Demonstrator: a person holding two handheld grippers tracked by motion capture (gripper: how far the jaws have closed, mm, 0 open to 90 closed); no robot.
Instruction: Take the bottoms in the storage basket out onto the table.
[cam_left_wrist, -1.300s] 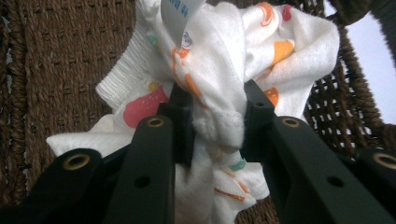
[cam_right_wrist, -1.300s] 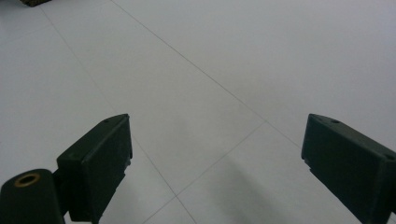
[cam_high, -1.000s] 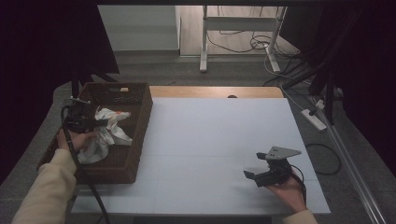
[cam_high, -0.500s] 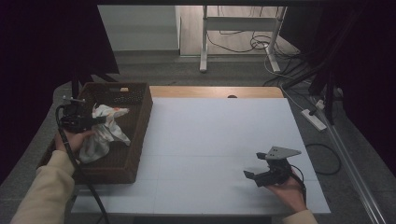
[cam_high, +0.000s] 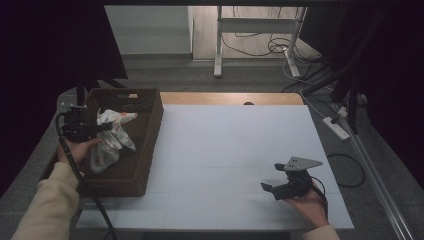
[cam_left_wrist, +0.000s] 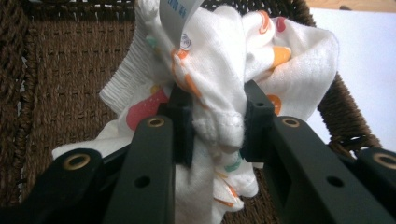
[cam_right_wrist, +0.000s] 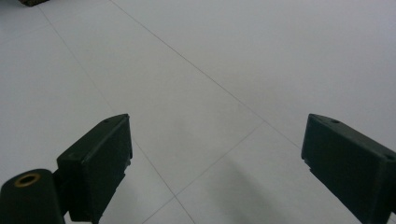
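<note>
A white cloth (cam_high: 111, 137) (cam_left_wrist: 219, 70) with orange, red and green spots hangs bunched over the dark wicker basket (cam_high: 142, 155) (cam_left_wrist: 60, 70) at the table's left. My left gripper (cam_high: 102, 128) (cam_left_wrist: 215, 119) is shut on a fold of that cloth and holds it lifted above the basket floor. At the front right of the white table (cam_high: 230, 140), my right gripper (cam_high: 275, 180) (cam_right_wrist: 215, 154) rests low in a hand, open, with only bare tabletop between its jaws.
Beyond the table's wooden far edge (cam_high: 230, 98) stand a desk frame (cam_high: 255, 40) and loose cables on the floor. A power strip (cam_high: 336, 128) lies off the right side. Both sleeves come in from the bottom.
My left gripper has lifted the cloth a little and drawn it slightly toward the basket's left side. The right gripper has stayed where it was.
</note>
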